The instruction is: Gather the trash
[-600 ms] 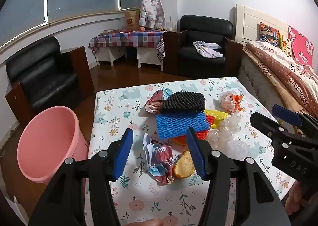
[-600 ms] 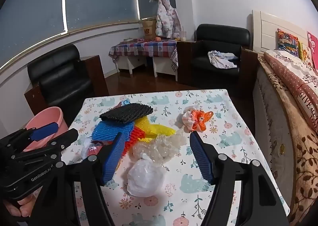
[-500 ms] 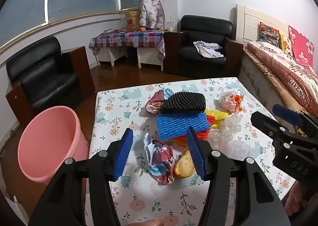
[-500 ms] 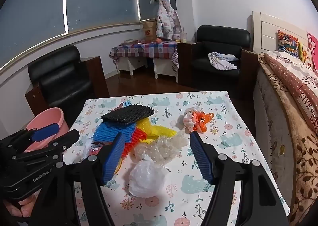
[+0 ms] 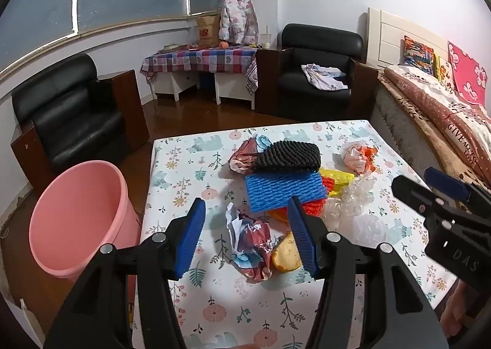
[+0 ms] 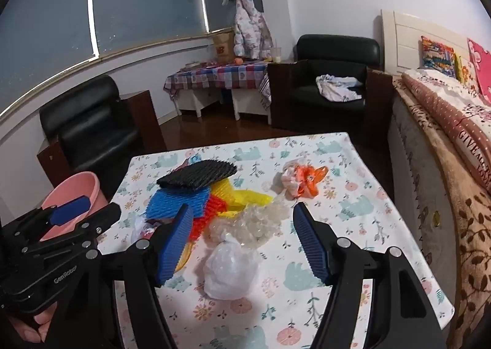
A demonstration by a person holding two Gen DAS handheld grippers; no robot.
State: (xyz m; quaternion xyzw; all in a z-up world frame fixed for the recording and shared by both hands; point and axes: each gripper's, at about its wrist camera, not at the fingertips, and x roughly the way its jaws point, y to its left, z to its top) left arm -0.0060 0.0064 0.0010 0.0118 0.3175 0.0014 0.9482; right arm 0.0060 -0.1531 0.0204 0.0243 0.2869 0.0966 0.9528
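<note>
Both grippers hover over near edge of table (image 5: 172, 164), nothing held. Left gripper (image 5: 247, 234): jaws spread wide, framing crumpled wrapper (image 5: 250, 241). Right gripper (image 6: 242, 240): jaws spread wide, framing white bag (image 6: 231, 269) and bubble wrap (image 6: 254, 223).

Trash sits mid-table in one loose heap: black foam net (image 5: 285, 155) on blue net (image 5: 284, 189), yellow and red nets to its right, orange-white wad (image 6: 299, 181) far right. Pink bin (image 5: 79, 214) on floor, left of table.

Handling, judged: all pieces light and soft, no fragile items. Wrapper looks glossy, likely slippery; pinch across its bunched middle. White bag thin and compressible; take at the gathered top, not the smooth belly. Nets springy; grip an edge, expect neighbours to drag along
</note>
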